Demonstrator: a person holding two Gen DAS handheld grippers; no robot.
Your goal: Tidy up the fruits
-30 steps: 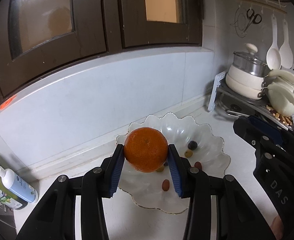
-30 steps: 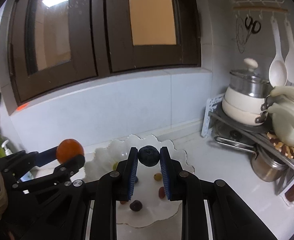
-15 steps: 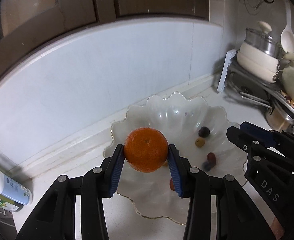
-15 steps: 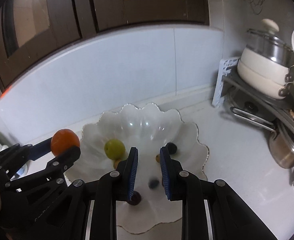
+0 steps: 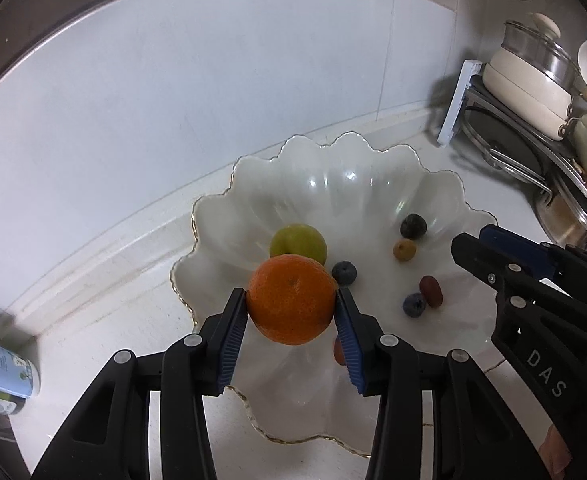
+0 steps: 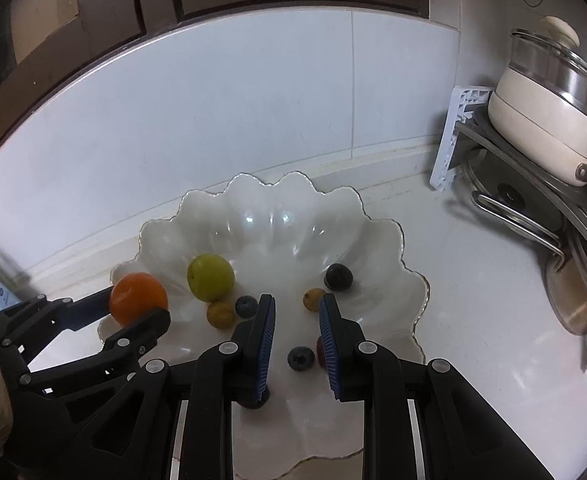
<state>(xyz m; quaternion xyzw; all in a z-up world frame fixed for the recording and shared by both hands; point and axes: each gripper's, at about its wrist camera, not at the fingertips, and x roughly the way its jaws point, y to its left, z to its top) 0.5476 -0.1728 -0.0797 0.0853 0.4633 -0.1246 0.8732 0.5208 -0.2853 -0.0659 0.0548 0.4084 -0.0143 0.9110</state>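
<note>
One scalloped white bowl (image 6: pixel 389 240) sits on the tabletop. One orange (image 5: pixel 291 299). One green fruit (image 6: pixel 210 282). Two blueberries (image 6: pixel 246 306). One larger dark berry (image 6: pixel 338 277). Two small yellow-brown fruits (image 6: pixel 220 314). Two reddish oval fruits (image 5: pixel 430 291), one mostly hidden.

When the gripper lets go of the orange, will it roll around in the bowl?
Probably a little. The orange is round and the bowl slopes inward, so it would likely roll toward the middle. It may bump the green fruit right behind it and stop there.
</note>
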